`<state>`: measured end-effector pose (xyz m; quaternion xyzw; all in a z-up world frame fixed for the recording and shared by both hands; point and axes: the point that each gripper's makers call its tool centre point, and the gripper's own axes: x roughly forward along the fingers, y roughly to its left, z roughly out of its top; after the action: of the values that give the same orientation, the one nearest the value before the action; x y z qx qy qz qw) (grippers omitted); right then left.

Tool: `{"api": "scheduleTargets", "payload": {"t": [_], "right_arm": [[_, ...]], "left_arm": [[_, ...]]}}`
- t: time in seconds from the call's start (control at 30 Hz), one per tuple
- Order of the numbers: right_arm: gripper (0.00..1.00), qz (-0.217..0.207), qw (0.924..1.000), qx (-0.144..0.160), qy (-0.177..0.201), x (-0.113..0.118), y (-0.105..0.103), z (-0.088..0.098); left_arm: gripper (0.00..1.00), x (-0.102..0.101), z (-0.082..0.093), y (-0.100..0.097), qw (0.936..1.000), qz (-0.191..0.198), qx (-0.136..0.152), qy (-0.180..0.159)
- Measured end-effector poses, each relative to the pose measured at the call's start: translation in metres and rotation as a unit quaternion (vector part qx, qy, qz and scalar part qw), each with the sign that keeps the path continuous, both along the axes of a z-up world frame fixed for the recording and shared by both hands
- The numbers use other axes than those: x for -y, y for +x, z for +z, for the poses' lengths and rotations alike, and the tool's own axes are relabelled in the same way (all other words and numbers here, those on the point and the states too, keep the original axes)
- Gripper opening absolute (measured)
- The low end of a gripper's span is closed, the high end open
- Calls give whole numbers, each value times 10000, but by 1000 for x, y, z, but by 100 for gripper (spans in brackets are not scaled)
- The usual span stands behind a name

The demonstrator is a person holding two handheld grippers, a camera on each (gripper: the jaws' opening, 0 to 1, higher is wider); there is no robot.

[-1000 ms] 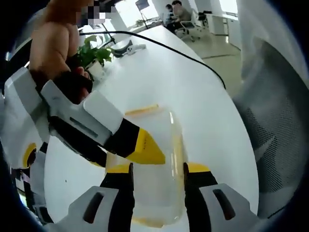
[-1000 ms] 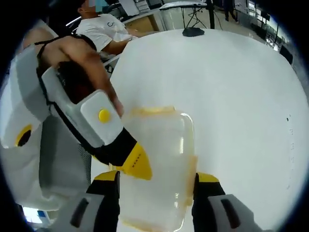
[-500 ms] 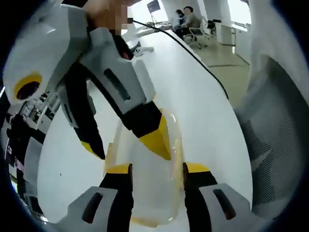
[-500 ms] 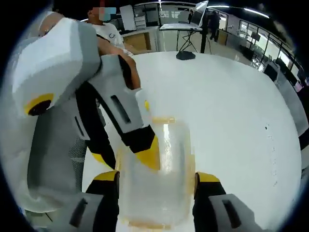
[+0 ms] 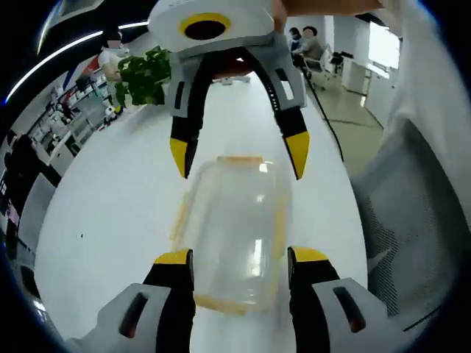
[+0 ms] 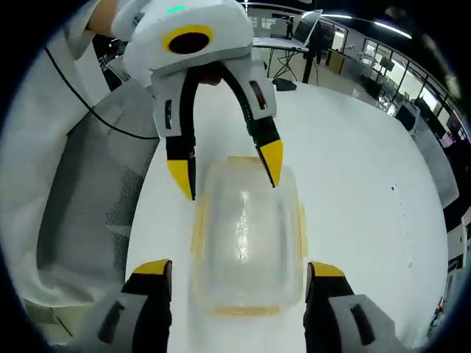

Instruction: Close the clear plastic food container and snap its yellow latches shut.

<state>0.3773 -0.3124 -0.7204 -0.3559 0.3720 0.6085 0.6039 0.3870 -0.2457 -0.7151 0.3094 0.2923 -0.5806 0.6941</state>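
Note:
The clear plastic container (image 5: 235, 220) lies lengthwise on the white table (image 5: 110, 206), its lid resting on top and yellow latches along its rims. My left gripper (image 5: 241, 257) is open, its jaws standing either side of the container's near end. Over the far end hangs the right gripper (image 5: 239, 156), also open, tips pointing down. In the right gripper view the same container (image 6: 246, 235) sits between the open right gripper (image 6: 237, 270) and the open left gripper (image 6: 226, 168) opposite. A side latch (image 6: 302, 229) sticks outward.
A potted plant (image 5: 143, 77) stands at the table's far end, and a black cable (image 5: 324, 110) runs along the table's edge. A grey mesh chair (image 5: 412, 220) is close beside the table. A small black object (image 6: 283, 84) lies farther along the tabletop.
Both grippers have swung from lying slantwise over the container's side to facing each other end-on above its two ends. The container has stayed on the table.

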Motion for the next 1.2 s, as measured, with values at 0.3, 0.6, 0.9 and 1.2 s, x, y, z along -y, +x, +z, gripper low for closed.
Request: {"api": "scheduleTargets", "payload": {"t": [0.3, 0.6, 0.9, 1.2], "right_arm": [[86, -151, 9997, 147, 81, 9, 2, -19], [87, -210, 9994, 263, -10, 6, 5, -32], [76, -303, 9985, 456, -61, 4, 10, -36], [76, -314, 9984, 472, -76, -18, 9, -36]], "left_arm": [[79, -29, -13, 4, 9969, -241, -395, 632], [79, -12, -32, 9, 9938, -537, -162, 958], [76, -10, -40, 13, 9924, -668, 170, 1023], [75, -29, -40, 12, 9917, -723, 180, 1048]]}}
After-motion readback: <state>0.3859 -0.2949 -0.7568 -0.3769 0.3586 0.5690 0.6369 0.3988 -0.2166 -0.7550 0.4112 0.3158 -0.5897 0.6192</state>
